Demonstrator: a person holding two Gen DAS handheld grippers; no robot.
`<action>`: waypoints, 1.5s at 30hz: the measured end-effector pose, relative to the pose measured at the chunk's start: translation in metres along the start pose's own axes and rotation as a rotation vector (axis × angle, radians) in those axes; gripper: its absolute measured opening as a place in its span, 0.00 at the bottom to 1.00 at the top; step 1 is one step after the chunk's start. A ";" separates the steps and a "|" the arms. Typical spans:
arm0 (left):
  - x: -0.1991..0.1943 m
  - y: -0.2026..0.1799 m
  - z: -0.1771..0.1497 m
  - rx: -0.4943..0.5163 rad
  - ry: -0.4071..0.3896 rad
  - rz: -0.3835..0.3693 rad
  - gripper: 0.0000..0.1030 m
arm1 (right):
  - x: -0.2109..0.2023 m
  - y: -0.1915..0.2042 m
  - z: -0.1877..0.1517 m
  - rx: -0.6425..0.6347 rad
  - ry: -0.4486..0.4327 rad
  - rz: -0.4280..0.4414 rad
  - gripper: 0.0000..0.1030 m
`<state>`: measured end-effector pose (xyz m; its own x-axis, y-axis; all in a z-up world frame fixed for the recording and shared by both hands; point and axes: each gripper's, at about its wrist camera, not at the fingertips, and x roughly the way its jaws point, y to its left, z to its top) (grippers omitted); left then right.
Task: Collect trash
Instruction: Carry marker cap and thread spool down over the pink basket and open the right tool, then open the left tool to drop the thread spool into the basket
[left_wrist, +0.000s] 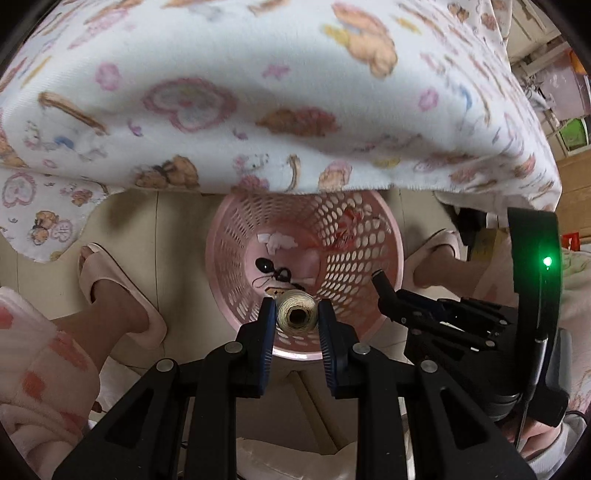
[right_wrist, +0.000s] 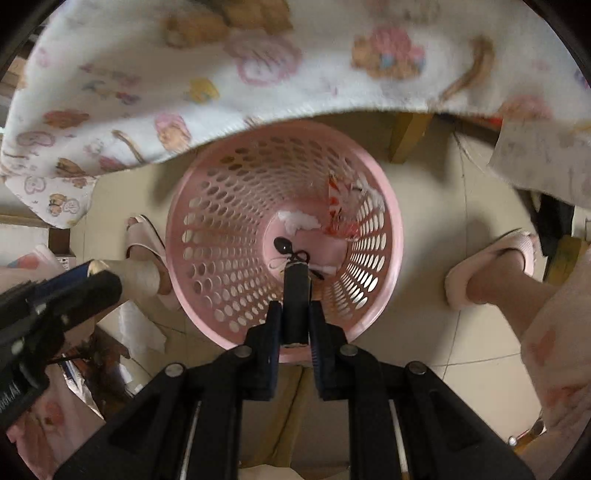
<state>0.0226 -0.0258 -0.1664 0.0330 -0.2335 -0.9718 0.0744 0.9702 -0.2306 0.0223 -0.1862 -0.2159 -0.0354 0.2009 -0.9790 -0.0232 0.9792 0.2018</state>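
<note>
My left gripper (left_wrist: 296, 307) points down over a pink perforated basket (left_wrist: 218, 240) and is shut on a beige spool of thread (left_wrist: 296, 316), seen end-on. My right gripper (right_wrist: 295, 308) is shut on a black tube (right_wrist: 295, 295) that hangs over the same basket (right_wrist: 397, 229). At the basket's bottom lie white tissue (right_wrist: 297, 219), a red and white wrapper (right_wrist: 338, 206) and a black cord with an oval end (right_wrist: 280, 243). The right gripper (left_wrist: 386, 286) shows beside the basket in the left wrist view. The left gripper (right_wrist: 86, 277) enters at the left edge of the right wrist view.
A white cloth with cartoon prints (left_wrist: 258, 92) overhangs the basket's far side. A person's feet in pink slippers (left_wrist: 122, 291) (right_wrist: 491, 266) stand on either side of it on the pale tiled floor. A wooden leg (right_wrist: 406, 136) rises behind; papers and clutter (right_wrist: 110, 350) lie lower left.
</note>
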 end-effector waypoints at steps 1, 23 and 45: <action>0.002 0.000 0.000 0.000 0.009 0.004 0.21 | 0.002 -0.001 0.001 0.001 0.003 -0.006 0.14; 0.042 0.011 0.000 -0.026 0.110 0.059 0.21 | 0.012 -0.015 0.006 0.066 0.015 -0.055 0.60; 0.006 0.009 0.003 -0.010 0.019 0.155 0.40 | -0.055 0.005 0.002 -0.020 -0.231 -0.110 0.68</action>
<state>0.0269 -0.0188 -0.1743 0.0246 -0.0797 -0.9965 0.0599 0.9951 -0.0781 0.0263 -0.1924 -0.1611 0.1974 0.0968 -0.9755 -0.0344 0.9952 0.0918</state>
